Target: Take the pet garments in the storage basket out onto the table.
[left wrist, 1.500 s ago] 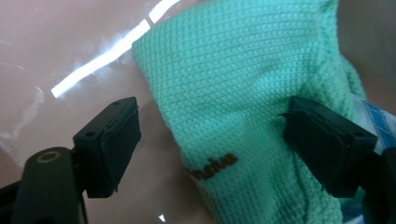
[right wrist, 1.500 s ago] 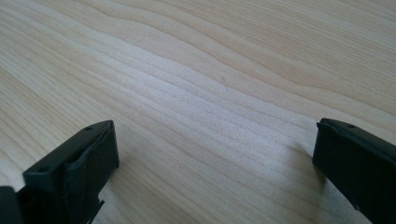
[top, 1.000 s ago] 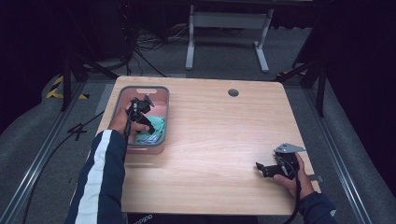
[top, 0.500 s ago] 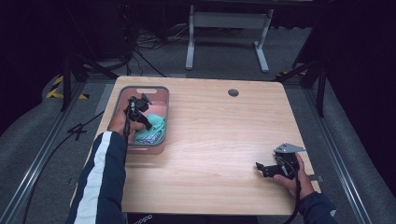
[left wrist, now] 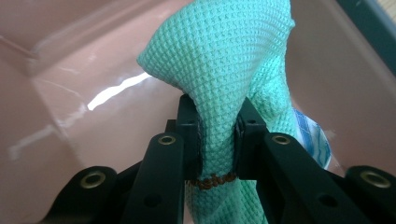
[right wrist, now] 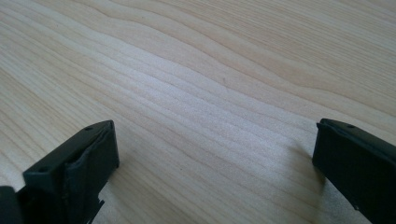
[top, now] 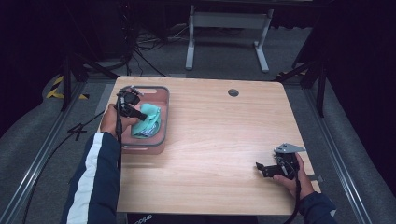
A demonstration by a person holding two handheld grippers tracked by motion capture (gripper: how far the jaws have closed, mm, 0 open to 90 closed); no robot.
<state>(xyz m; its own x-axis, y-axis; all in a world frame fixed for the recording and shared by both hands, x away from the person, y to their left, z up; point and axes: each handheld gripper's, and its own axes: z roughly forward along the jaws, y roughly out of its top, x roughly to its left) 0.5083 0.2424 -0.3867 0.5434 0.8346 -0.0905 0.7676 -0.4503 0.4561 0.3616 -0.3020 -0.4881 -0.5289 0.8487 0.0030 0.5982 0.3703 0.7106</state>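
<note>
Left gripper (top: 140,113) is over the pink bin (top: 161,95) at the table's left edge, jaws pressed together on a fold of the mint-green waffle cloth (top: 148,122) — they have just been closing, with the cloth between them. In the left gripper view the cloth (left wrist: 224,70) bunches up out of the pinch and flares wide above it; its top edge is cut off by the frame, and the lower end drops behind the jaw arms, so how much hangs free is unclear. A short line of brown stitching or lettering sits at the pinch, too small to read. Beside the cloth a blue-and-white striped item (left wrist: 312,140) pokes out, mostly hidden behind the green fabric — can't tell what it is; from the high view it is a small striped patch (top: 150,132) at the cloth's lower edge. Bin floor (left wrist: 93,93) is glossy with glare streaks, nothing else made out in it. Left hand and dark sleeve with a white stripe cover the bin's near-left rim. Right gripper (top: 259,166) rests low at the near right of the wooden table (top: 224,140), well apart from the bin, jaws spread wide with bare wood (right wrist: 210,93) between them, jaw tips partly cut off by the frame edges.
</note>
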